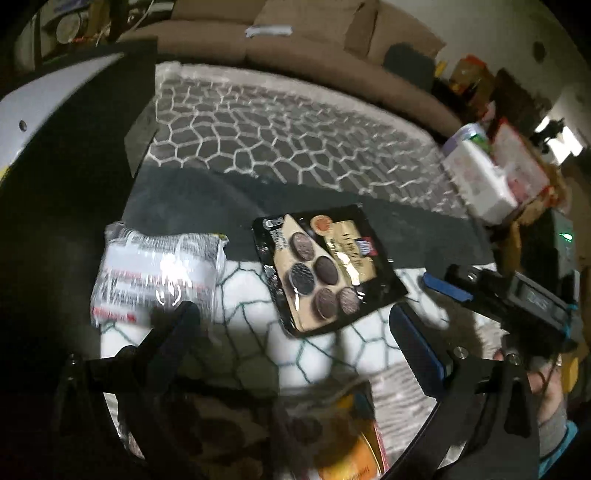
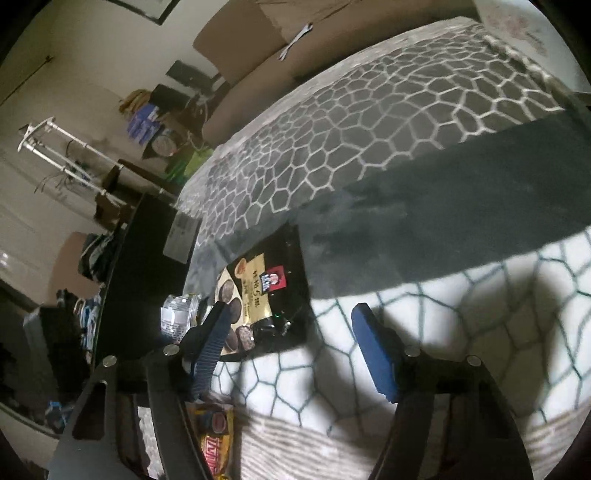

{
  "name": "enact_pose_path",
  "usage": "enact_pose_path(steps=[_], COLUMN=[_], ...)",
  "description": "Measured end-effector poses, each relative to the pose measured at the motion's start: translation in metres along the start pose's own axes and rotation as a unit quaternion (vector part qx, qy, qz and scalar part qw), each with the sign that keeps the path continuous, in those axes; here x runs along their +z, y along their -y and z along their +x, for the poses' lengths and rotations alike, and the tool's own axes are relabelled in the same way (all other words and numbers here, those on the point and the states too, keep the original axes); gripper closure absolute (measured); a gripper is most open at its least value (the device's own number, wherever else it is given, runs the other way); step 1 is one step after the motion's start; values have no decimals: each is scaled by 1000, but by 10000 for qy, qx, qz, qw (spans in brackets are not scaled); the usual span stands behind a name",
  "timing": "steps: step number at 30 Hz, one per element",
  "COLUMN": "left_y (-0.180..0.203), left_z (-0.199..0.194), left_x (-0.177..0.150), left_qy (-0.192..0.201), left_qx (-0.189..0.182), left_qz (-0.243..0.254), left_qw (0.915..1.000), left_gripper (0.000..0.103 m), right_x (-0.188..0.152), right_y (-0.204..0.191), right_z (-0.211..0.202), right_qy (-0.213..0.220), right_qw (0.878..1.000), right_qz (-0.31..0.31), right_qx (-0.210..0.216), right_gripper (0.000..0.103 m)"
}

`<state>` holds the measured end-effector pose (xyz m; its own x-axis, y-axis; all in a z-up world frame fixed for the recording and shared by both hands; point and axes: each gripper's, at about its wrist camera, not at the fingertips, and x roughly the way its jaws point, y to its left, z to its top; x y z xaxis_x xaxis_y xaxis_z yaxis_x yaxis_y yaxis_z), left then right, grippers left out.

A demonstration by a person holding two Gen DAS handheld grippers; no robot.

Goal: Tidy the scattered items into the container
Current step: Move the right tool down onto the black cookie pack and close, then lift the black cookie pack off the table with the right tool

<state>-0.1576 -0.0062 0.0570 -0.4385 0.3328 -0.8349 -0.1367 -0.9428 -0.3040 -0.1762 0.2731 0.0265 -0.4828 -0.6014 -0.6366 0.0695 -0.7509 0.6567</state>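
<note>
Left claw (image 1: pixel 295 325) open over cookie packet (image 1: pixel 325 266) (flat).

Spread wide across the floor, a rug (image 1: pixel 295 122) of irregular honeycomb cells: grey with pale lines at the far side, a plain dark band across the middle, bright white with dark lines nearest. Just behind it, a brown sofa (image 1: pixel 229 48) with loose cushions, a strip of white paper (image 1: pixel 267 30) lying on its seat and a dark cushion (image 1: pixel 408 59) at one end. Against the cream wall (image 2: pixel 92 55), a white tripod-like stand (image 2: pixel 62 147) – tilted in the fisheye – near a blue bag (image 2: pixel 142 123) and something bright green (image 2: pixel 190 164), too blurred to name. High up, the corner of a dark picture frame (image 2: pixel 147 9).
</note>
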Motion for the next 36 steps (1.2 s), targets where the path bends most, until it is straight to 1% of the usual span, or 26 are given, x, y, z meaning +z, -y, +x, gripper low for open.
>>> enact_pose_path(steps=[3, 6, 9, 11, 13, 14, 15, 16, 17, 19, 22, 25, 27, 28, 29, 30, 31, 32, 34, 36], left_y=[4, 7, 11, 14, 14, 13, 11, 5, 2, -3, -7, -10, -11, -13, -12, -12, -11, -13, -21, -29], left_z=[10, 16, 21, 26, 28, 28, 30, 34, 36, 37, 34, 35, 39, 41, 42, 43, 43, 42, 40, 39], left_x=[8, 12, 14, 16, 16, 16, 17, 16, 15, 14, 14, 16, 18, 18, 18, 18, 17, 16, 14, 14], left_qy=[-100, -191, -233, -264, -256, -255, -316, -421, -454, -398, -323, -288, -295, -305, -293, -261, -213, -141, -73, -85], left_qx=[141, 186, 132, 105, 27, -54, -157, -265, -309, -344, -403, -428, -605, -759, -812, -749, -597, -470, -549, -588], left_qz=[68, 89, 91, 65, 4, -58, -170, -387, -504, -554, -658, -842, -956, -1007, -1014, -994, -947, -914, -1054, -1205], left_qw=[9998, 9996, 9996, 9996, 9997, 9996, 9992, 9980, 9972, 9971, 9965, 9951, 9931, 9915, 9911, 9919, 9935, 9946, 9929, 9909], left_gripper=[0, 0, 0, 0, 0, 0, 0, 0, 0, 0, 0, 0, 0, 1, 2, 10, 28, 34, 50, 60], right_x=[1, 3, 3, 2, 0, -2, -3, -6, -6, -6, -6, -5, -5, -6, -7, -7, -8, -8, -9, -11], right_y=[-2, -2, -11, -17, -17, -17, -17, -17, -15, -11, -7, -5, -6, -7, -10, -12, -14, -16, -19, -21], right_z=[8, 17, 23, 28, 33, 37, 38, 39, 40, 40, 40, 40, 42, 41, 40, 40, 39, 38, 37, 37], right_qy=[-79, -149, -159, -200, -289, -343, -336, -328, -342, -330, -424, -420, -429, -404, -381, -377, -352, -306, -262, -239], right_qw=[9999, 9996, 9977, 9962, 9966, 9967, 9967, 9968, 9970, 9984, 9987, 9989, 9988, 9989, 9989, 9987, 9985, 9983, 9976, 9971], right_qz=[-105, -236, -621, -808, -764, -734, -730, -721, -673, -468, -226, -123, -115, -174, -251, -327, -409, -491, -610, -662], right_qx=[48, -73, -232, -245, -92, -108, -135, -139, -148, -31, 151, 186, 183, 148, 97, 45, -28, -119, -219, -276], right_gripper=[38, 40, 41, 41, 57, 66, 76, 81, 89, 89, 88, 88, 87, 87, 87, 87, 87, 88, 90, 91])
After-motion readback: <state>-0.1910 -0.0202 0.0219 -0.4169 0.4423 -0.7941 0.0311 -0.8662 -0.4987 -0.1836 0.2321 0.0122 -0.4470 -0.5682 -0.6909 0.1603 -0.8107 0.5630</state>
